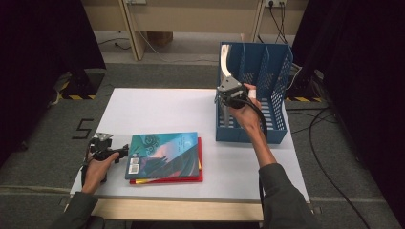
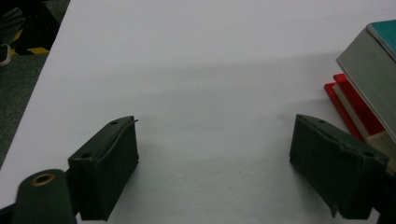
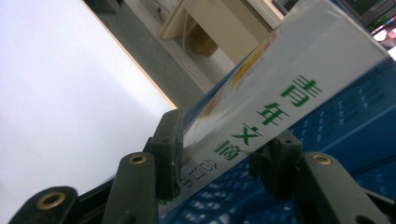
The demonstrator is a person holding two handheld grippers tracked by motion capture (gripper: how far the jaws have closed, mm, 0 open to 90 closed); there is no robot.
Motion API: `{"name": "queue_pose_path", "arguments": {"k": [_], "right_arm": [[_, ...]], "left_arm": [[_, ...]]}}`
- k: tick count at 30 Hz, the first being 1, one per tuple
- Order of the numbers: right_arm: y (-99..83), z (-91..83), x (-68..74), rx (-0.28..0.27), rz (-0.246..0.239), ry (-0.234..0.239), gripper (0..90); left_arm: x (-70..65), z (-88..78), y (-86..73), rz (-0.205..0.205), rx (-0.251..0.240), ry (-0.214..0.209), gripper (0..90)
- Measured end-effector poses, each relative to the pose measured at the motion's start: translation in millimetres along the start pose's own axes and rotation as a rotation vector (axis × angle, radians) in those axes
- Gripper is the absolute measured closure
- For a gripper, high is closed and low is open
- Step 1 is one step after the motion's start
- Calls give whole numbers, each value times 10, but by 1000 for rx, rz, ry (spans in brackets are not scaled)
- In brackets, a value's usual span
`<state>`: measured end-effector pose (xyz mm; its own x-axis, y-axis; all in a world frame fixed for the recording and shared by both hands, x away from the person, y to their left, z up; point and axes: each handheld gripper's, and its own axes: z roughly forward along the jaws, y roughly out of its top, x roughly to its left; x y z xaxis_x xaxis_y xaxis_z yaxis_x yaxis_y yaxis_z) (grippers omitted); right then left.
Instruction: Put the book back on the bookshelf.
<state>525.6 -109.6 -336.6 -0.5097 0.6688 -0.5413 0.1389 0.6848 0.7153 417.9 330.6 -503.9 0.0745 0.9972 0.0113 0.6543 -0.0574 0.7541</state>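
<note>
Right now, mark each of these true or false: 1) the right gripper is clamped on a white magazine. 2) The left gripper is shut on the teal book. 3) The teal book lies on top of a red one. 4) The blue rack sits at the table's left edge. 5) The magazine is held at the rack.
1) True: the right gripper has its jaws closed on the spine of the white magazine.
2) False: the left gripper is open over bare table, beside the books.
3) True: the teal book lies on the red book.
4) False: the blue rack stands on the right side.
5) True: the magazine is held upright at the rack's front left corner.
</note>
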Motion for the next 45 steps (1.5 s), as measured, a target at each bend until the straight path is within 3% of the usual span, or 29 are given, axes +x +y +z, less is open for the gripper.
{"name": "queue_pose_path", "arguments": {"k": [2,6,8,10,15,19,27,36,45], "right_arm": [[-17,6,-1,-33,96,45,530],[-41,4,43,-37,161,35,434],[-77,-25,41,-65,264,69,377],[-108,-46,39,-81,319,89,364],[-182,-106,23,-93,365,90,332],[-260,-177,1,-125,452,121,319],[-325,-245,-18,-129,459,120,306],[-385,-395,52,-138,477,118,298],[-579,-581,268,-150,523,186,298]], "left_arm": [[2,-2,1,0,3,-1,143],[3,-1,0,-2,1,-2,143],[7,2,0,-5,1,-5,143],[6,1,-1,-5,0,-4,143],[6,1,-1,-5,0,-4,143],[9,3,-1,-7,0,-5,143],[11,3,-1,-7,0,-7,143],[13,3,-1,-11,1,-9,144],[17,1,0,-12,4,-12,143]]}}
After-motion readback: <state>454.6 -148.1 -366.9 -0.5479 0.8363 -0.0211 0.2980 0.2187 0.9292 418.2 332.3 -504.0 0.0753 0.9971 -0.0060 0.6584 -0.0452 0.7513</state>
